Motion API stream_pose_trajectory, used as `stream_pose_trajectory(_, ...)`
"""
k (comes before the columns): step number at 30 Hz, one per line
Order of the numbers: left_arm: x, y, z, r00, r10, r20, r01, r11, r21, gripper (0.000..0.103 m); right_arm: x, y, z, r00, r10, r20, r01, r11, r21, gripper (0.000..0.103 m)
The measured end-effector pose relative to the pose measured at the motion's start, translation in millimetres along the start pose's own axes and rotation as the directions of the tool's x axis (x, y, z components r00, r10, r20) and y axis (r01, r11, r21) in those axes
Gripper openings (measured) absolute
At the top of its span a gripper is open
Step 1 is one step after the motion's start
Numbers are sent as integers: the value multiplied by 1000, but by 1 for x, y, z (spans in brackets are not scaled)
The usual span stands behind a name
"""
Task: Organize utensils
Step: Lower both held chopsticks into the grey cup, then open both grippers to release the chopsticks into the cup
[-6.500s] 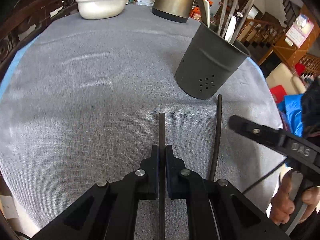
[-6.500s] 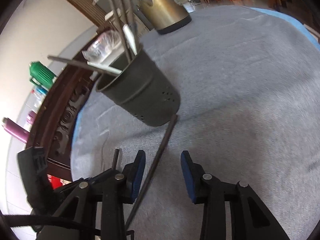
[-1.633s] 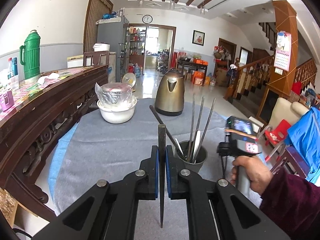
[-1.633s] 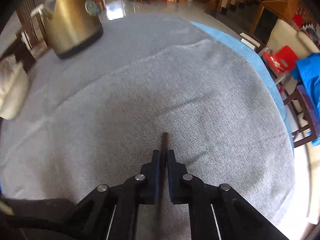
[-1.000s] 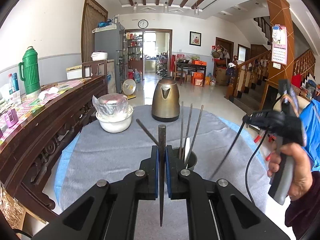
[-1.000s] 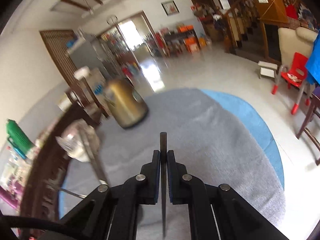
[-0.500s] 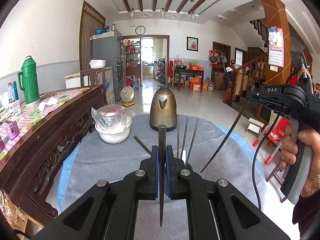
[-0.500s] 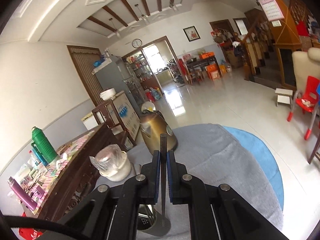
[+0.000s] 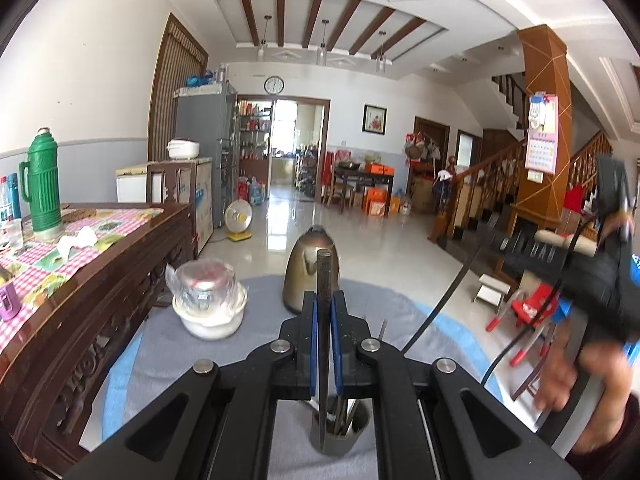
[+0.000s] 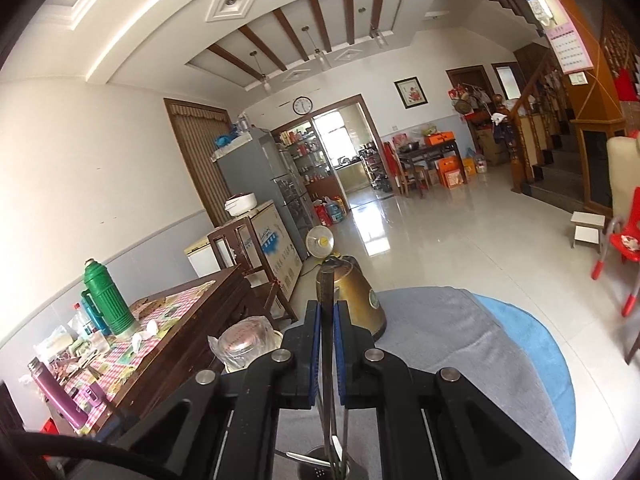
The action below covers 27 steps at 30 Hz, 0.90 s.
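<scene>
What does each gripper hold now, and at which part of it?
The left gripper and the right gripper each clamp one dark chopstick near its upper end; the lower ends hang toward the holder.

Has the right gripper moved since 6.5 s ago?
Yes. The right gripper, shut on a dark chopstick, has risen from the tablecloth to above the utensil holder.

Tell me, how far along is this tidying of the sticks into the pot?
Done: several utensils already stand in the dark grey perforated holder on the grey tablecloth. In hand: the left claw and the right claw each clamp a thin dark chopstick, held above the holder. Left: dropping both in. No other loose utensils show.
</scene>
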<state>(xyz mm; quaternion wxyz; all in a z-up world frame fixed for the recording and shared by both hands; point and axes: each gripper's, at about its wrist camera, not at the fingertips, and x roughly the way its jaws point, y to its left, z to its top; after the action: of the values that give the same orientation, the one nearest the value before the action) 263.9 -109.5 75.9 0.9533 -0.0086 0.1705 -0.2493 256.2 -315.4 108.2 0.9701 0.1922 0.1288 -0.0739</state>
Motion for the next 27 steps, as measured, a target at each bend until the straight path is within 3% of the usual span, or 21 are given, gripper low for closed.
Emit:
stream_pose_trajectory(5, 18, -5, 3, 999, -30, 30, 31, 999, -31, 7, 16, -1, -18, 999, 2, -48, -3, 1000, -8, 7)
stream_pose_trajectory(8, 36, -6, -7, 999, -1, 41, 3, 999, -42, 7, 27, -5, -33, 996, -2, -86, 1, 1000, -17, 7)
stream_pose_trajectory(14, 78, 3, -45, 998, 42, -44, -46, 994, -103, 7, 49, -10, -62, 986, -16, -167, 8, 999, -47, 7)
stream_pose_trajectory(17, 95, 5, -63, 988, 58, -141, -72, 993, -94, 7, 56, -13, -75, 975, 8, -223, -19, 999, -47, 7)
stream_pose_trajectory(19, 97, 5, -69, 981, 66, -183, -82, 993, -79, 14, 59, -15, -80, 966, 31, -256, -40, 999, -31, 9)
stream_pose_trajectory(20, 94, 5, -71, 979, 65, -195, -81, 994, -75, 29, 58, -16, -82, 965, 41, -260, -47, 999, -19, 9)
stream_pose_trajectory(21, 88, 5, -72, 977, 71, -200, -86, 994, -67, 52, 57, -18, -84, 962, 57, -267, -60, 998, -1, 10)
stream_pose_trajectory(23, 73, 4, -75, 975, 103, -196, -113, 993, -42, 72, 54, -25, -88, 953, 88, -290, -82, 996, 33, 13)
stream_pose_trajectory(25, 58, 1, -81, 971, 130, -202, -135, 991, -11, 73, 50, -32, -92, 945, 119, -304, -98, 992, 82, 18)
stream_pose_trajectory(27, 48, 1, -91, 956, 176, -235, -175, 984, 25, 78, 42, -38, -96, 944, 137, -301, -104, 987, 123, 30)
